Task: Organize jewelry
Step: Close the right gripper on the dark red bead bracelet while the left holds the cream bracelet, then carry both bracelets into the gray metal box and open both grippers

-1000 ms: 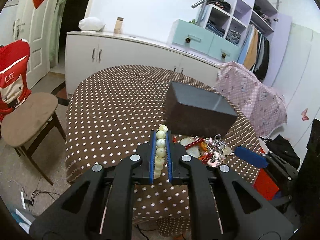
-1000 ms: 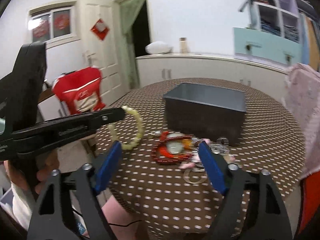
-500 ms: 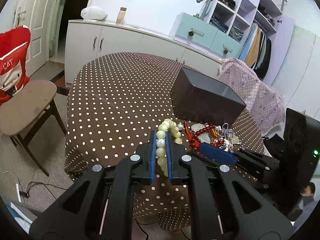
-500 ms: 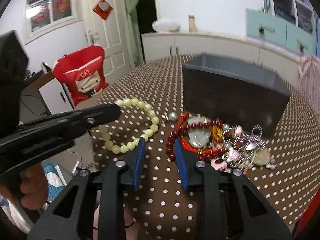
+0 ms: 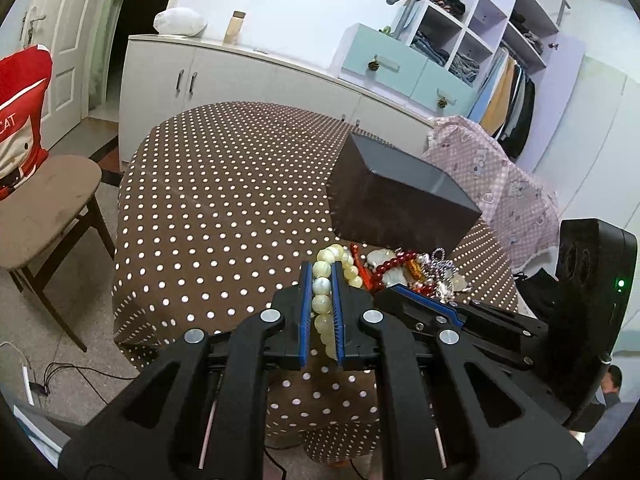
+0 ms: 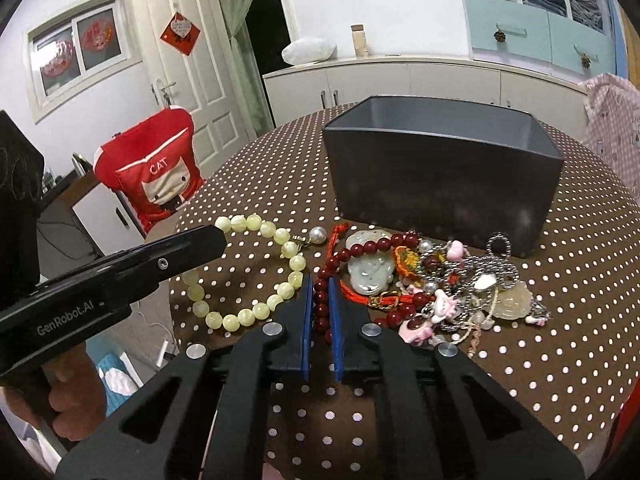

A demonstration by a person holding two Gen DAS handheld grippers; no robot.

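Observation:
My left gripper [image 5: 321, 274] is shut on a pale yellow-green bead bracelet [image 5: 322, 304], which shows in the right wrist view [image 6: 280, 276] lying on the dotted tablecloth with one end in the left gripper [image 6: 218, 234]. My right gripper [image 6: 319, 280] is shut on a dark red bead bracelet [image 6: 362, 248] at the left edge of a jewelry pile [image 6: 460, 280]. An open dark grey box [image 6: 444, 168] stands just behind the pile; it also shows in the left wrist view [image 5: 396, 200].
The round table [image 5: 224, 184] has a brown white-dotted cloth. A chair with a red cover [image 6: 156, 176] stands at the left. A pink-covered chair [image 5: 500, 176] is at the right. White cabinets [image 5: 240, 84] line the back wall.
My right gripper has come down to the pile and closed from wide open onto the red bead bracelet. My left gripper has lowered the pale bracelet onto the table, still holding it.

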